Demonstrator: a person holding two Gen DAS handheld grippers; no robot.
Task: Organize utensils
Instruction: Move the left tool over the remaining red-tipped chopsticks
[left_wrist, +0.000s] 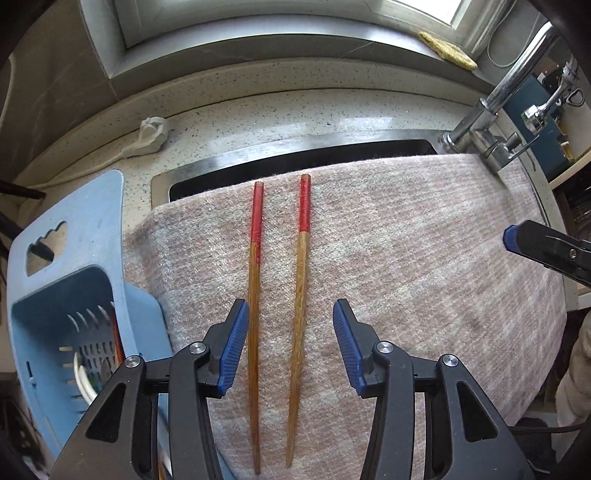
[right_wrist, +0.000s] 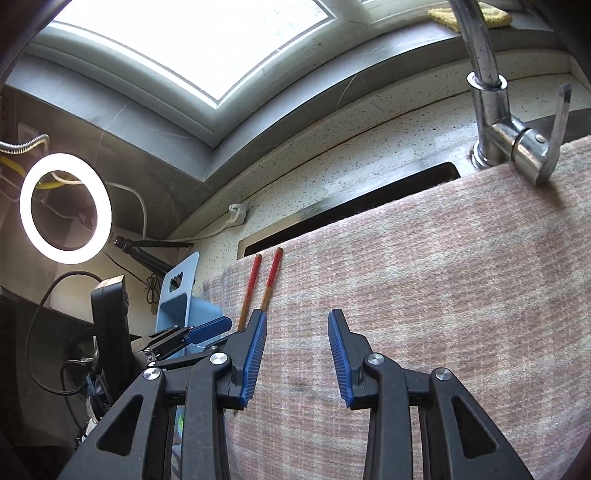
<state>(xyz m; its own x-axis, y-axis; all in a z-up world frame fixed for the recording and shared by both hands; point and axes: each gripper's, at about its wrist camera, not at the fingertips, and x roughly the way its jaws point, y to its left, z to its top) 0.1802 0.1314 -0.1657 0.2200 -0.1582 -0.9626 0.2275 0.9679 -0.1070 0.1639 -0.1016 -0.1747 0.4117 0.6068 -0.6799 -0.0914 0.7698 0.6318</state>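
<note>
- The left gripper (left_wrist: 290, 347) points steeply down over the cloth (left_wrist: 406, 258), its fingers (left_wrist: 232, 347) released and spread to either side of the two chopsticks (left_wrist: 277, 295); the pads do not press on either stick.
- The right gripper (right_wrist: 297, 354) tilts down at a shallower angle, well to the right of the chopsticks, its fingers (right_wrist: 255, 354) parted with only bare cloth between them.
- The chopsticks lie side by side on the cloth, close together but apart, nearly parallel, with their thin ends toward the left gripper.
- Each stick is slender, tapered wood, brown for most of its length, with a glossy red painted upper end near the cloth's far edge.
- The cloth is a fuzzy, woven, pinkish-grey check spread over the sink (left_wrist: 303, 155), whose steel rim shows behind it.
- A pale blue plastic utensil holder (left_wrist: 66, 295) with slotted walls stands just left of the cloth; something white and something wooden sit inside.
- The bench (left_wrist: 258, 110) is speckled stone; a chrome tap (left_wrist: 491, 118) rises at the right.
- The finger pads are ribbed blue on black frames.
</note>
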